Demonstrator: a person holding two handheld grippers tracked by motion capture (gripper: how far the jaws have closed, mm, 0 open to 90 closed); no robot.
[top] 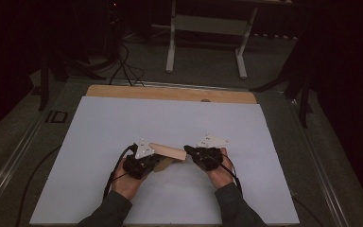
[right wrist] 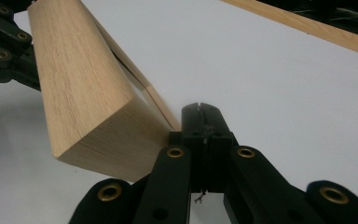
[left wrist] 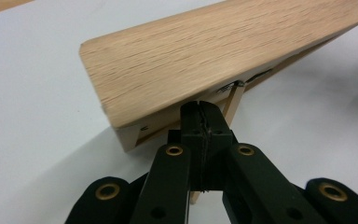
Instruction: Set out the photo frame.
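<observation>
While both hands sit low over the sheet, the scene reads as follows.

Block: a light wooden block (top: 168,152) lies between the two grippers, near the middle of the white sheet (top: 123,123) and somewhat toward the person's side.
Long axis: it runs across the table, left to right in the high view, its right end a little nearer the person.
Thin strip: in the left gripper view a thin wooden slat (left wrist: 235,100) shows under the block's (left wrist: 205,56) lower edge; the high view is too small to show it.
Left gripper: the left gripper (top: 139,163) has its jaws clenched together at the block's left end; in its own view the tips (left wrist: 201,116) meet just under the block by the slat, and whether they pinch anything cannot be told.
Right gripper: the right gripper (top: 203,155) is clenched too; its tips (right wrist: 201,119) sit just beside the block's (right wrist: 88,98) end face, where the slat's edge comes down.
Edges: the wooden board (top: 170,93) juts out beyond the sheet's far edge.
Open room: bare sheet lies on all sides of the block, widest toward the far edge.
</observation>
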